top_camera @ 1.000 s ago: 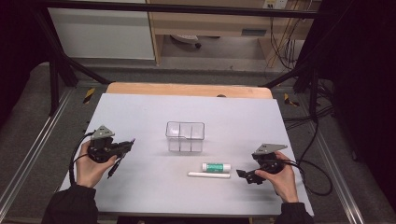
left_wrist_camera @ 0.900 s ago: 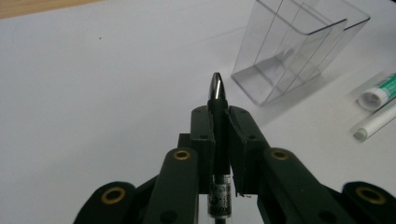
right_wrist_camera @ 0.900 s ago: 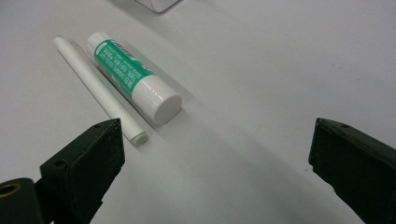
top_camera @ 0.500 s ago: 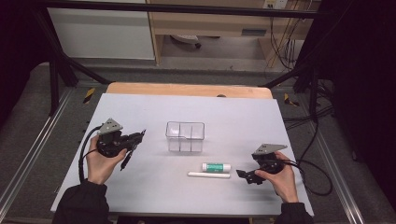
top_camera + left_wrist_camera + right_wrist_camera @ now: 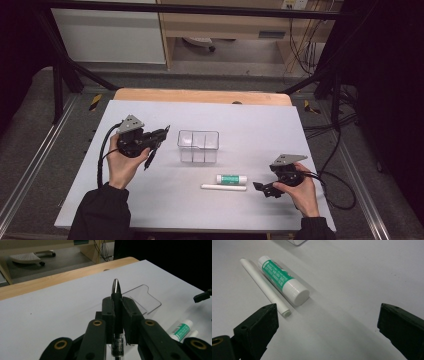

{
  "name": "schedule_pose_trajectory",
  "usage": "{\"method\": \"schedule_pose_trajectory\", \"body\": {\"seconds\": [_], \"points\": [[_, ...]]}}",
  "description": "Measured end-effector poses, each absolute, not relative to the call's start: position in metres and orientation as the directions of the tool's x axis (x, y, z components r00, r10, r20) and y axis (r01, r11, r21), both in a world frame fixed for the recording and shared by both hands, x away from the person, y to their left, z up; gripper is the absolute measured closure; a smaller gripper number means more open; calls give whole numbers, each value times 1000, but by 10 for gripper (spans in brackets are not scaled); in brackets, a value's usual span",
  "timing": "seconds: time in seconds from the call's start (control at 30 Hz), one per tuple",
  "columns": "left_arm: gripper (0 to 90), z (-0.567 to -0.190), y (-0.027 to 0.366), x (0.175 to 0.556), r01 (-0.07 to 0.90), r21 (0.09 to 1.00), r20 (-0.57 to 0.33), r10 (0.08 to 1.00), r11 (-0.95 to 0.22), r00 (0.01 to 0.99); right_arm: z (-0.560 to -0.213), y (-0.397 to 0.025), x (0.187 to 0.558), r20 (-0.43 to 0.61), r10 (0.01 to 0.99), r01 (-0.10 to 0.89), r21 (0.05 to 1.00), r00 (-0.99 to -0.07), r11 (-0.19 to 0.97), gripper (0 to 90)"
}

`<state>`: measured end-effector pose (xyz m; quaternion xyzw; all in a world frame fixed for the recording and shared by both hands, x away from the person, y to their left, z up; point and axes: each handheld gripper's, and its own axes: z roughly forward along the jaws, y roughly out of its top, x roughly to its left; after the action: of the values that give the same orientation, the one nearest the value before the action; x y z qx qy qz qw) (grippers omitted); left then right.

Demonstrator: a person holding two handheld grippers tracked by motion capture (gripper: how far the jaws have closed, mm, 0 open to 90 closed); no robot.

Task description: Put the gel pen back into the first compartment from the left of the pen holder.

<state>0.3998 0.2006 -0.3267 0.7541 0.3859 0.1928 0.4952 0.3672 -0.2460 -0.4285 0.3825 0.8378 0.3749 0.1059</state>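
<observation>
I have a black pen (image 5: 117, 305) clamped in my left tool (image 5: 159, 134), its jaws closed on the barrel with the tip standing up past them. Ahead of that tool and slightly to its right sits the clear divided box (image 5: 198, 146) on the grey counter (image 5: 150, 200), near but not touching. My guess is the pen is meant for one of its compartments.

My right tool (image 5: 261, 188) rests low with its jaws spread wide and empty. Just in front of it lie a green-labelled glue stick (image 5: 283, 280) and a thin white stick (image 5: 265, 287), side by side, apparently touching; the white stick's end sits near the tool's left jaw.

The risks I see: the pen is held by a narrow stretch of barrel, so a quick tilt could let it pivot or slide in the grip. The box looks light, and bumping its wall with the pen tip or the jaws would likely shove it across the counter. On the right, closing on the two sticks together could squeeze one out sideways and set it rolling.
</observation>
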Motion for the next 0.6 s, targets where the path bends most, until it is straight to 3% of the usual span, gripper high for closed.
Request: {"method": "schedule_pose_trajectory", "body": {"seconds": [0.6], "points": [[801, -309, 170, 419, 336, 928, -100, 765, -158, 636, -429, -247, 367, 111, 719, 562, 708, -686, 427, 42]]}}
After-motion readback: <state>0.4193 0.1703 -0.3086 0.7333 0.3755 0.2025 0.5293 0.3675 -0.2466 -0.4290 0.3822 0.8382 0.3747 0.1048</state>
